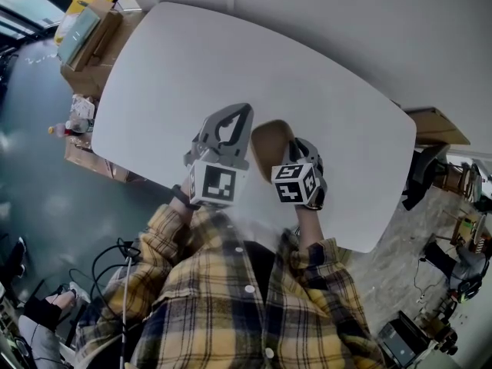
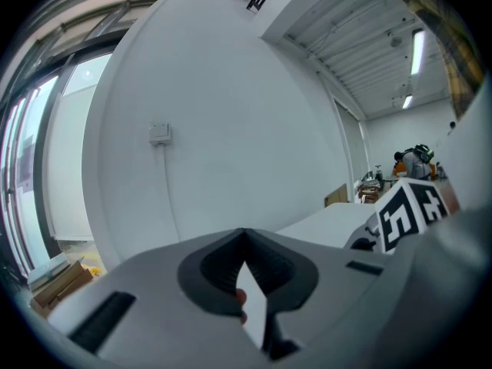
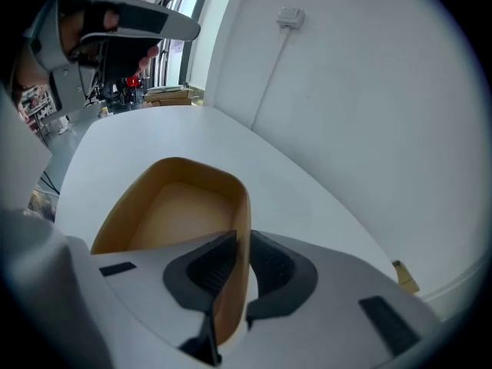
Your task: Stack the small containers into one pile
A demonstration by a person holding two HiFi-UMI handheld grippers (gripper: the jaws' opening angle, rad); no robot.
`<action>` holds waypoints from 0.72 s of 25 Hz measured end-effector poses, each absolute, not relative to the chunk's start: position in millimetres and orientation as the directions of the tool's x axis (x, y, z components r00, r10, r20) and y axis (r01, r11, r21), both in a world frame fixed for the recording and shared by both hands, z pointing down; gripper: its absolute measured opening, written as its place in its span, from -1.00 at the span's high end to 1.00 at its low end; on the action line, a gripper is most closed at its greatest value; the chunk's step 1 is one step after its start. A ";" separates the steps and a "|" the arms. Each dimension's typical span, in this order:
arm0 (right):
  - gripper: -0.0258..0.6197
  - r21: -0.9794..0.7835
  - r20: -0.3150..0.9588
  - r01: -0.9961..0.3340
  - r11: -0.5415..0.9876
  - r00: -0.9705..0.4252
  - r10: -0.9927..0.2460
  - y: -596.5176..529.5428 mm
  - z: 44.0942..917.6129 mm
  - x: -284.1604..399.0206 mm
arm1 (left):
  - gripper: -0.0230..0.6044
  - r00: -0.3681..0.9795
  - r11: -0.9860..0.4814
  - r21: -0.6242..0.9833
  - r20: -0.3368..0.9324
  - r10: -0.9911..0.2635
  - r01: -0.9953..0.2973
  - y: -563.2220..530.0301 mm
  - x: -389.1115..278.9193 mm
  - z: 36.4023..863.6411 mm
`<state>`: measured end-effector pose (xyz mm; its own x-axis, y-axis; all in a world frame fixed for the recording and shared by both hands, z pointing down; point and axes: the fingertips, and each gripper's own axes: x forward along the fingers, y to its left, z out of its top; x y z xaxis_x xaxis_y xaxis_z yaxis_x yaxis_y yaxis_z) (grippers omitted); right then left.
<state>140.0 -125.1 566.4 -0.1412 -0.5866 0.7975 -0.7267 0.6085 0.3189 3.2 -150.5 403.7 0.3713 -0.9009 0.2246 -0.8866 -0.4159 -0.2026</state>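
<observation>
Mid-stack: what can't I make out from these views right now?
- Underside of the tan container, and whether it touches the table: head view, hidden by the right gripper.
- One container or several nested: right gripper view, jaws cut off its walls.
- View from the left gripper: faces the wall, no containers.

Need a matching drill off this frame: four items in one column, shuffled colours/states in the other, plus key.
Column A
1. left gripper
2. right gripper
3. container
4. table

Column B
a. white
b. tan, open side showing
c. jaws together, nothing between them
d. jaws clamped on a thin wall

Pairs: 1-c, 2-d, 3-b, 4-a
</observation>
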 end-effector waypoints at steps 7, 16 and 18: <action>0.66 0.287 0.813 -0.753 0.592 -0.136 -0.566 -120.2 584.2 140.6 | 0.87 0.369 -0.411 -0.211 0.212 -0.905 -0.887 -147.5 0.2 400.3; 0.63 0.226 0.804 -0.769 0.598 -0.200 -0.560 -119.0 571.9 141.3 | 0.87 0.372 -0.411 -0.223 0.195 -0.907 -0.884 -144.0 3.0 391.7; 0.62 0.204 0.786 -0.785 0.584 -0.224 -0.576 -120.9 562.3 142.7 | 0.87 0.377 -0.414 -0.224 0.190 -0.907 -0.882 -142.6 5.1 389.5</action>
<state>142.7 -120.9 562.3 -0.2244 -0.5758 0.7862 -0.7854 0.5845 0.2038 5.1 -142.6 389.5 0.3771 -0.9065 0.1897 -0.8825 -0.4139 -0.2236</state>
